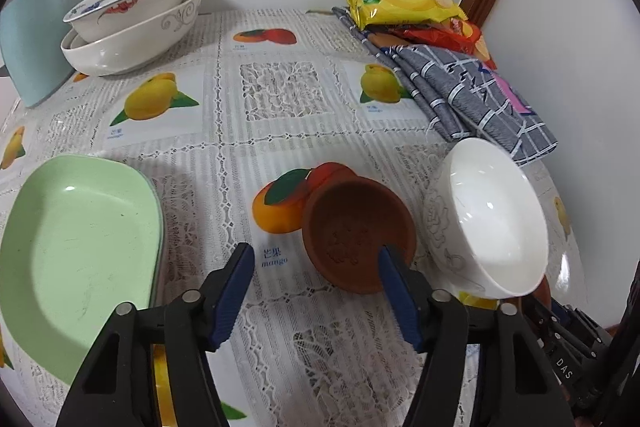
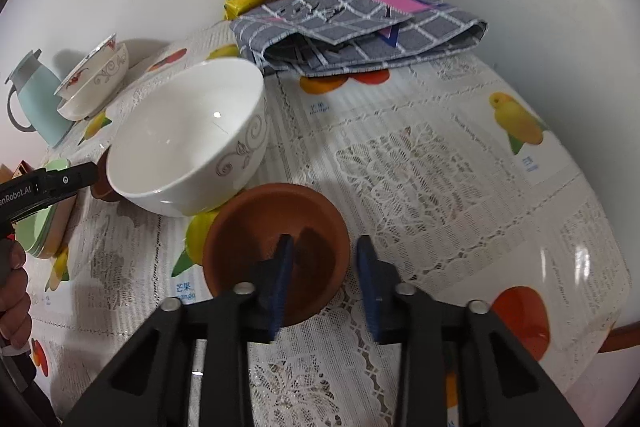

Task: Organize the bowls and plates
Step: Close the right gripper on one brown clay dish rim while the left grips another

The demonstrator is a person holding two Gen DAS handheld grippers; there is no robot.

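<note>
A brown clay bowl (image 1: pixel 356 231) sits on the fruit-print tablecloth beside a white bowl (image 1: pixel 492 215). My left gripper (image 1: pixel 316 259) is open, its right finger inside this brown bowl's near rim and its left finger outside. In the right wrist view a second brown clay bowl (image 2: pixel 276 247) sits below the white bowl (image 2: pixel 192 143), which leans on it. My right gripper (image 2: pixel 324 251) is open and straddles this bowl's right rim. Stacked green plates (image 1: pixel 76 259) lie at the left. Two nested patterned bowls (image 1: pixel 132 23) stand at the back left.
A pale blue jug (image 1: pixel 28 39) stands at the far left by the wall. Snack bags (image 1: pixel 404 3) and a folded grey checked cloth (image 1: pixel 468 95) lie at the back right. The table's right edge (image 2: pixel 624 327) is close to my right gripper.
</note>
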